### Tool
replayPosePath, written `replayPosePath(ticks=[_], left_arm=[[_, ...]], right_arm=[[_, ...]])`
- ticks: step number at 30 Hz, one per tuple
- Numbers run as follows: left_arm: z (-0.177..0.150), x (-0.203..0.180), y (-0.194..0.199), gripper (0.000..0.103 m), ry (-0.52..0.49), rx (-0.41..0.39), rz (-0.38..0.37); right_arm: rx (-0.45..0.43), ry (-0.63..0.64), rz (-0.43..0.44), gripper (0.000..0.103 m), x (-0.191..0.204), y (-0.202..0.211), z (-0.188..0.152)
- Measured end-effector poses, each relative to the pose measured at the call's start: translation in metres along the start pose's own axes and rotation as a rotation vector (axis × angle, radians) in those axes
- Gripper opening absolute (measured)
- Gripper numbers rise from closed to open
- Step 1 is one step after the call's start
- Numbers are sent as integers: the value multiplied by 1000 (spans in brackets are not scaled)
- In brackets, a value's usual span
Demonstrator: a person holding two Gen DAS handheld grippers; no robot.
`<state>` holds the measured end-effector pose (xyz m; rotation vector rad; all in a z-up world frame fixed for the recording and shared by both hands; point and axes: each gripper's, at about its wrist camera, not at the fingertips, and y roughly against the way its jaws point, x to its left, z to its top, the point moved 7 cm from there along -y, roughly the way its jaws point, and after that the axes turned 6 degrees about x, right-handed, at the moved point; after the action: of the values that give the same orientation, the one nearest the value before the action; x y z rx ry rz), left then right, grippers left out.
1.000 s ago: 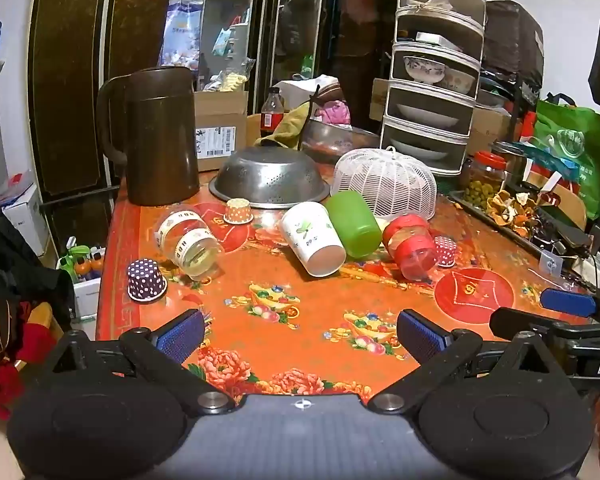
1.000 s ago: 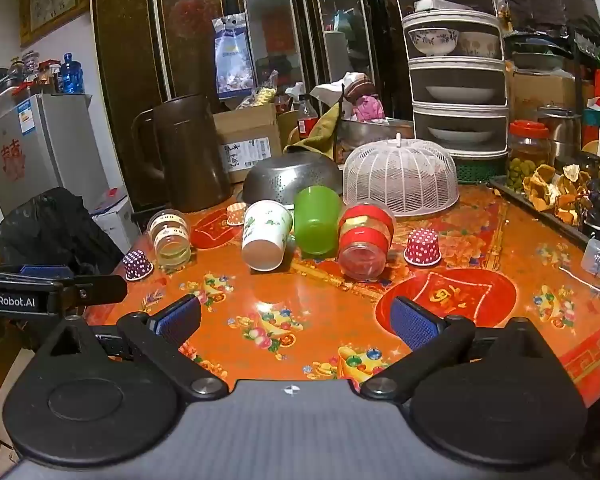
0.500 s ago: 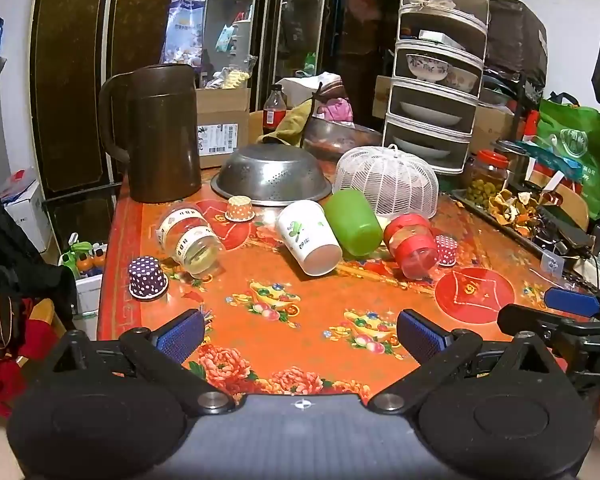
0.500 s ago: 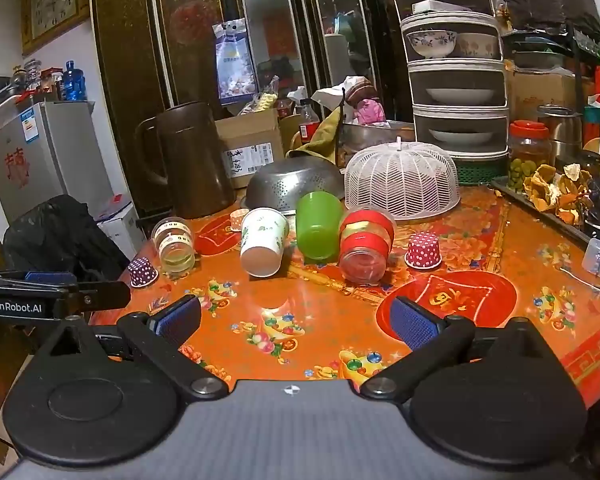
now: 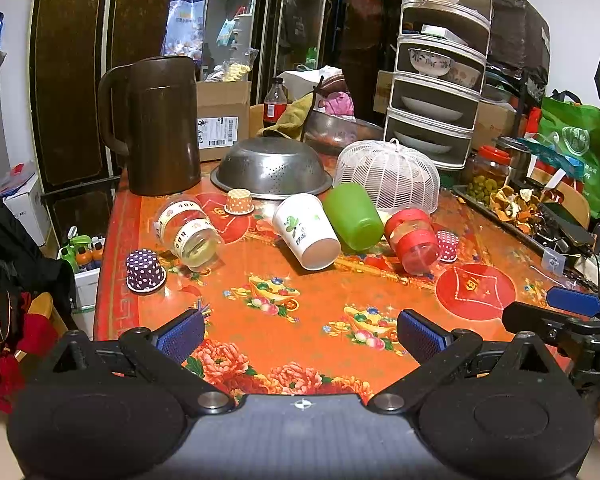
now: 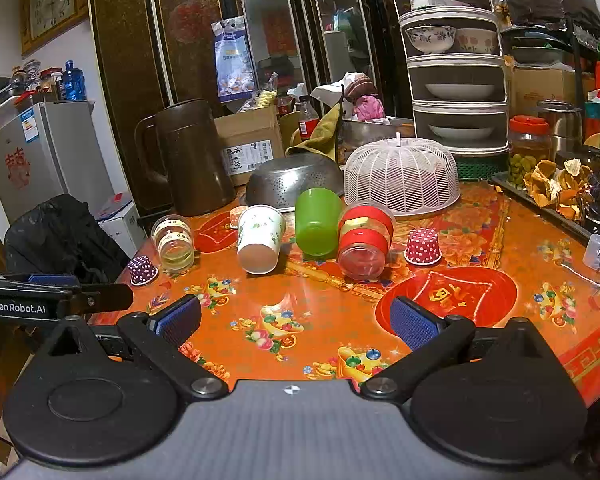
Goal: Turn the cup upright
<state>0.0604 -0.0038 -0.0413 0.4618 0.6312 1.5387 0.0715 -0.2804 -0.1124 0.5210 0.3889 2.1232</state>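
Observation:
Several cups lie on their sides on the orange patterned table [image 5: 284, 320]: a clear labelled cup [image 5: 188, 232], a white paper cup [image 5: 306, 230], a green cup [image 5: 354, 216] and a red-banded clear cup [image 5: 412, 236]. They also show in the right wrist view: the clear cup [image 6: 174, 242], the white cup [image 6: 260, 238], the green cup [image 6: 318, 222], the red-banded cup [image 6: 366, 242]. My left gripper [image 5: 300, 330] and right gripper [image 6: 296, 320] are both open and empty, well short of the cups near the table's front edge.
Small dotted paper cups stand upside down: purple [image 5: 144, 270], orange [image 5: 239, 201], red [image 6: 422, 246]. Behind the cups are a brown jug [image 5: 160, 128], a steel colander [image 5: 272, 168], a white mesh food cover [image 5: 388, 174] and a tiered dish rack [image 5: 436, 92]. A tray of peels [image 5: 516, 208] lies right.
Both grippers have drawn back and risen slightly from the table, so the cups look a little farther away. Nothing on the table moved.

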Motion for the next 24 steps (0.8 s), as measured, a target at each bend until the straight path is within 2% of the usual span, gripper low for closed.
replayPosePath(ticks=[24], left_arm=[[-1,0,1,103,7,9,-4]], right_arm=[[-9,6,1,102,0,3,5]])
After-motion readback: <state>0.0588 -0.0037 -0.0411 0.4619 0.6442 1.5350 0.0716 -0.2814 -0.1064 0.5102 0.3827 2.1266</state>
